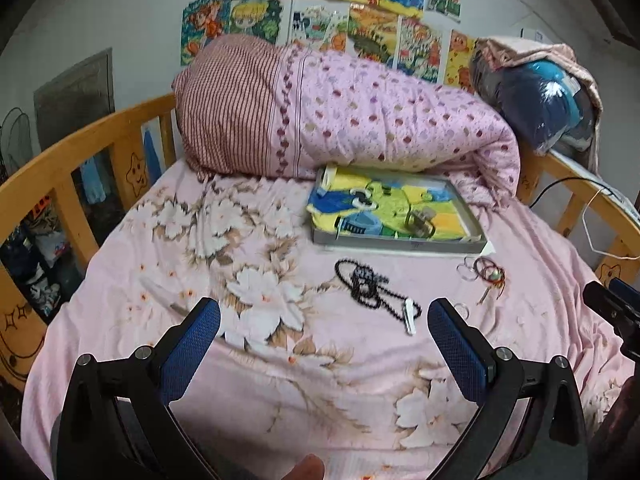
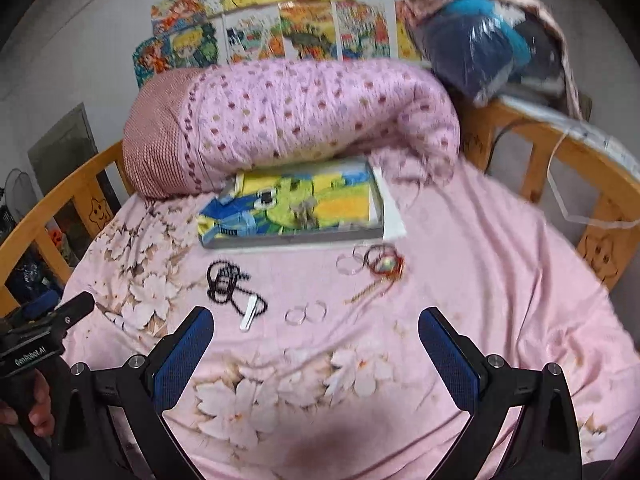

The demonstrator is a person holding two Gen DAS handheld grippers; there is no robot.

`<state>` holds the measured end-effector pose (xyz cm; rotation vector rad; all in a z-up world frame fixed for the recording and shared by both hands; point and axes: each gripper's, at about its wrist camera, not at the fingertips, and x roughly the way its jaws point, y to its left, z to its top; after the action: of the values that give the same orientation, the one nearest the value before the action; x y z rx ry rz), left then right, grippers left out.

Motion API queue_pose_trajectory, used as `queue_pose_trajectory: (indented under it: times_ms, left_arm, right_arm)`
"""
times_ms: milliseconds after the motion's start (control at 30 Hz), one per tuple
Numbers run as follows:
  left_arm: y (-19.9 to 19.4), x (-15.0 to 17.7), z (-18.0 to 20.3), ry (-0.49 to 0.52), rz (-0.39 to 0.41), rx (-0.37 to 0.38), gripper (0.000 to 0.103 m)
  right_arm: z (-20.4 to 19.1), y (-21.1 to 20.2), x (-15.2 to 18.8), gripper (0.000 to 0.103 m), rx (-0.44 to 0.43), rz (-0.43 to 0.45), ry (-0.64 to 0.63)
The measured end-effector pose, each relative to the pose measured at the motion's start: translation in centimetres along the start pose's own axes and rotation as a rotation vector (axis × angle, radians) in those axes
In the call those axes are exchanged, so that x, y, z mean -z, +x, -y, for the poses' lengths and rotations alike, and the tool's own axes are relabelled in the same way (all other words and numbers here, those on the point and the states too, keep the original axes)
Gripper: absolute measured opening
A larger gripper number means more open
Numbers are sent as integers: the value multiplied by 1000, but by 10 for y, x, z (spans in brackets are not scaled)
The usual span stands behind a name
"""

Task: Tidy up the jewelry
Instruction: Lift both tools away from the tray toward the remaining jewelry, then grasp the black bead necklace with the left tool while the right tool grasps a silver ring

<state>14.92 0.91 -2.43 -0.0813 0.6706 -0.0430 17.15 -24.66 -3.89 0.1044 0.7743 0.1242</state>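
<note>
Two grippers hover low over the near edge of a bed, both with blue-padded fingers spread wide and holding nothing. Seen from its own camera, the left gripper point(image 1: 324, 322) points toward the middle of the bed; the right gripper point(image 2: 316, 330) does the same from a little farther right, its picture slightly blurred. A pink floral sheet point(image 1: 248, 360) covers the bed.

Jewelry lies loose on the sheet, past the fingertips. A tangled black bead necklace point(image 1: 366, 282) sits near the middle, with a small white clip point(image 1: 410, 316) touching its near end. To the right of the necklace, two clear rings point(image 2: 306, 314) lie side by side, just touching. Farther back and right is a small cluster: a clear ring point(image 1: 467, 270) beside a red cord bracelet point(image 1: 492, 274) with a pale bead, and a thin braided tail trailing toward the near edge.

Behind the jewelry, a shallow grey tray point(image 1: 400, 242) rests flat on the sheet, lined with a bright yellow, green and blue picture. A few small items lie inside it, too small to identify. A rolled pink quilt point(image 1: 360, 120) fills the far edge of the bed, resting on the tray's far side. A wooden rail point(image 1: 80, 148) runs around the bed, and a blue bundle point(image 1: 548, 104) wrapped in plastic sits at the far right corner. Colourful pictures point(image 1: 340, 0) hang on the wall.
</note>
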Motion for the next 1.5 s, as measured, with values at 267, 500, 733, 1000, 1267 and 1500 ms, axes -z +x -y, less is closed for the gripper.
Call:
queue_pose_trajectory:
  times_ms: [267,500,733,1000,1267,1500]
  left_arm:
    - [22,5,1,7,-130,42,102]
    - [52,-4,-1,-29,-277,120,102]
    - [97,-13,-8,-86,-413,190,101]
    - [157,-39,-7,-34,-453,273,95]
    - [212,-28,-9,-16,-524,301,58]
    - [236,-27,-11,-16,-518,316,45]
  right_arm:
    - [19,38,-5,103,-105,-215,56]
    - [24,75,-15,103,-137,-327,6]
    - [22,124,-25,103,-218,-400,-74]
    - [12,177,-25,103,-217,-464,-140]
    - [5,208,-25,101,-197,-482,-136]
    - [11,230,-19,80,-152,-550,-88]
